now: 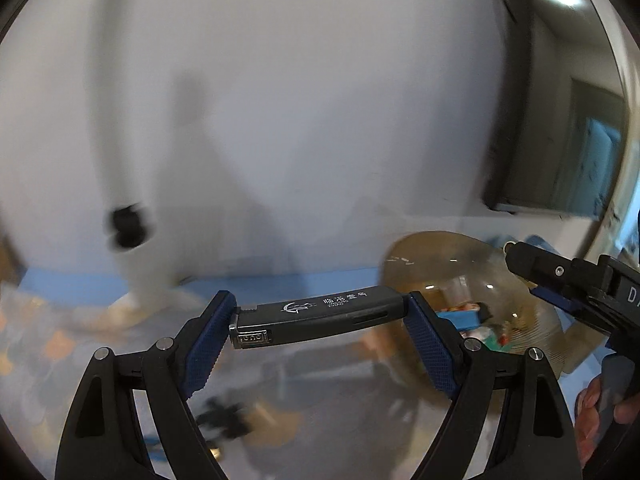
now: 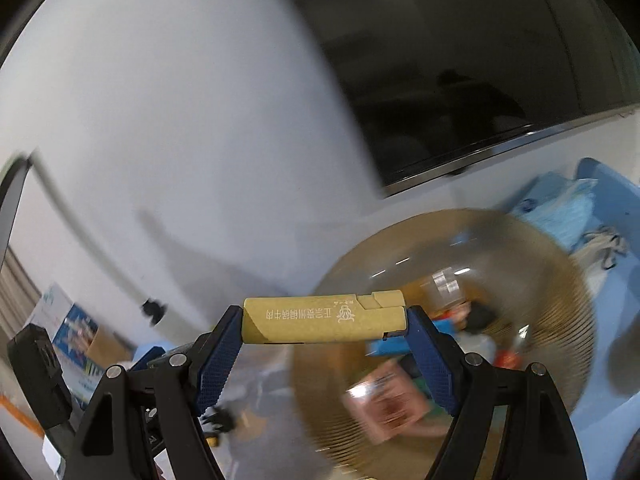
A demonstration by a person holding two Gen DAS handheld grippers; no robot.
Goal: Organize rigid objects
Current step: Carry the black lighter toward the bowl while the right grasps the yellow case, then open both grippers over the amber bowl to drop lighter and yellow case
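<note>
Both loaded — left gripper [image 1: 318, 316] clamps the black lighter [image 1: 316, 314] end to end, right gripper [image 2: 324, 322] the yellow lighter [image 2: 324, 320], long axes crosswise — amber bowl [image 2: 540, 280] ahead-right, right hand looks nearer.

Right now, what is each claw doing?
Left gripper: closed on a black lighter.
Right gripper: closed on a yellow lighter.
</note>
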